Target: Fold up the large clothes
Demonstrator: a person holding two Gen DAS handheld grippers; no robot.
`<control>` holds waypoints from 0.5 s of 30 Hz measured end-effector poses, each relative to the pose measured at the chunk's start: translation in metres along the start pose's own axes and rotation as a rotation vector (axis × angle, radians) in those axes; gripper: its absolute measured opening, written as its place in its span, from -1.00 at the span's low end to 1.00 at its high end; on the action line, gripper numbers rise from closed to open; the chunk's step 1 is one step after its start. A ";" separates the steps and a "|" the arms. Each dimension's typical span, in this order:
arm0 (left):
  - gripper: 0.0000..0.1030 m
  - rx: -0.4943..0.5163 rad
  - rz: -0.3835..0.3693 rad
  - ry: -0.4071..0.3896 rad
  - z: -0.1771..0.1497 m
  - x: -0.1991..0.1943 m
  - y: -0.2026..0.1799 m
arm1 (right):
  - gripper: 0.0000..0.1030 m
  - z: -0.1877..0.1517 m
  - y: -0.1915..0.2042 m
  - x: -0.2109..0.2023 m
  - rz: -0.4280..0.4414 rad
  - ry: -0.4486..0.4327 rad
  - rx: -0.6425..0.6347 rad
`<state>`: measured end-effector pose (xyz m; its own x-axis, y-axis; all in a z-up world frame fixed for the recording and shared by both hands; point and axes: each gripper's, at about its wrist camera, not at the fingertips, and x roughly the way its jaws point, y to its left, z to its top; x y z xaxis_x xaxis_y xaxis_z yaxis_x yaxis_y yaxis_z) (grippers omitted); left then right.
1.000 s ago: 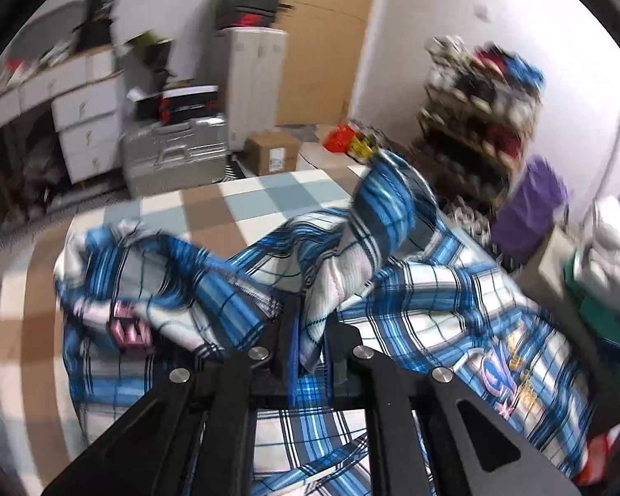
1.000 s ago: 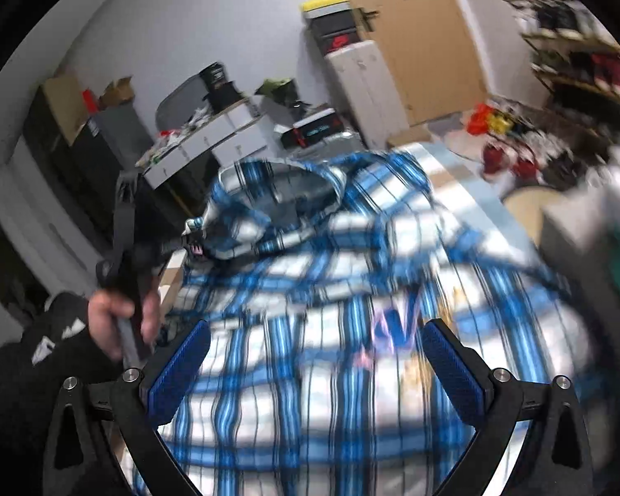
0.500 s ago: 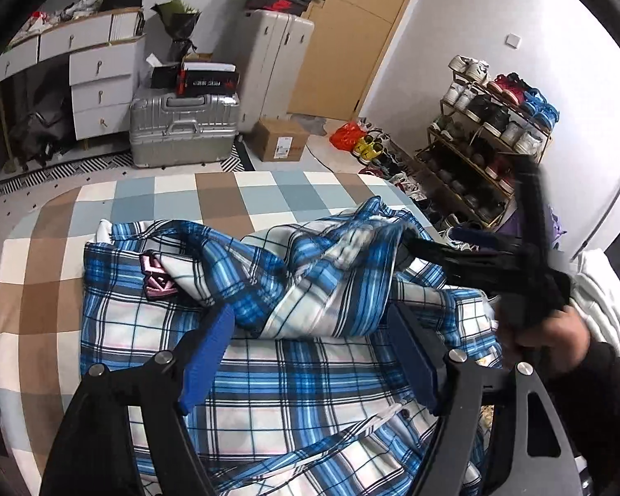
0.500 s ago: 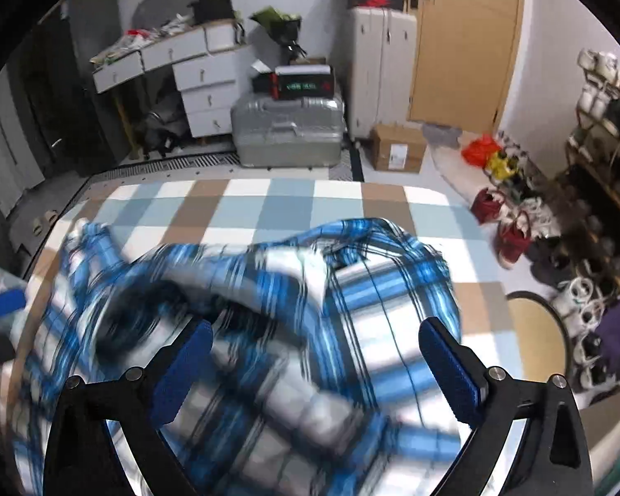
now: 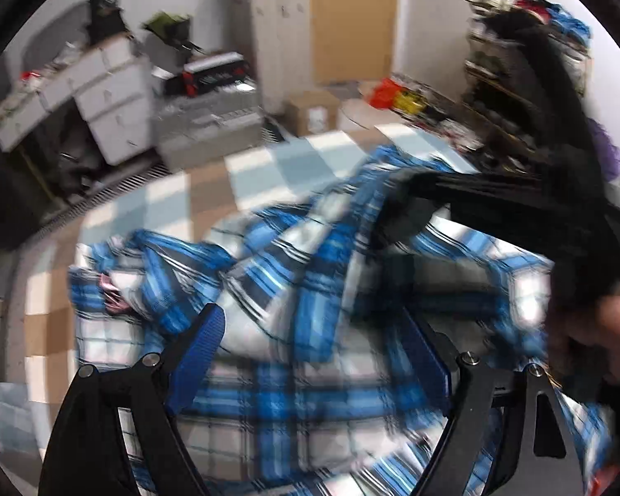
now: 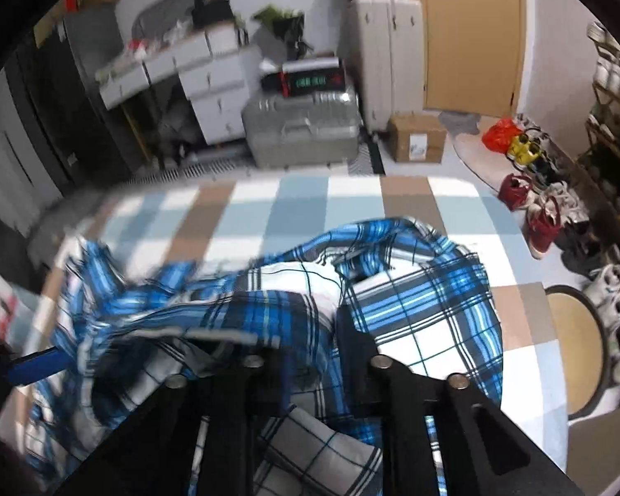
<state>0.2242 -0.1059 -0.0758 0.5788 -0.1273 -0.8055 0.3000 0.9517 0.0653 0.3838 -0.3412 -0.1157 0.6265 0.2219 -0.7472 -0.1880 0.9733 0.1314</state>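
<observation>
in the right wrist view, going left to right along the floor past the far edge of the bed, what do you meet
White drawer unit → silver suitcase → cardboard box → red bag → yellow shoes

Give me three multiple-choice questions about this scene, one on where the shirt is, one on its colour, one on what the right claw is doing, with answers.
1. Where does the plaid shirt lie?
A. on the checked bedspread
B. on the silver suitcase
C. on the shoe rack

2. What colours is the shirt?
A. red and black
B. blue and white
C. plain green

3. What is the right claw doing?
A. hanging wide open above the shirt
B. pinching a fold of the shirt
C. holding a shoe

Answers: 1 A, the brown, blue and white squares show all around it. 2 B, the checks are blue on white. 3 B, cloth is bunched between its fingers.
</observation>
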 end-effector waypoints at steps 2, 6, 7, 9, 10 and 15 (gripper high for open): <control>0.59 -0.015 0.058 0.002 0.004 0.007 0.006 | -0.87 0.000 0.003 -0.007 0.003 -0.019 -0.027; -0.18 -0.048 0.082 0.058 0.007 0.015 0.027 | -0.91 0.005 0.012 -0.029 0.020 -0.079 -0.064; -0.56 -0.044 0.055 0.088 0.007 0.014 0.029 | -0.92 0.006 0.018 -0.035 0.030 -0.089 -0.083; -0.82 -0.007 0.083 0.087 0.007 0.005 0.025 | -0.93 0.007 0.035 -0.048 0.021 -0.101 -0.127; -0.86 0.018 0.117 0.069 0.006 -0.005 0.023 | -0.94 0.007 0.043 -0.056 0.012 -0.110 -0.146; -0.89 -0.001 0.114 0.012 0.000 -0.057 0.026 | -0.95 0.002 0.061 -0.111 0.039 -0.178 -0.121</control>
<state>0.1992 -0.0737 -0.0282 0.6001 -0.0151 -0.7998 0.2318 0.9602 0.1559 0.3045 -0.3060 -0.0238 0.7383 0.2764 -0.6152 -0.2974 0.9521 0.0709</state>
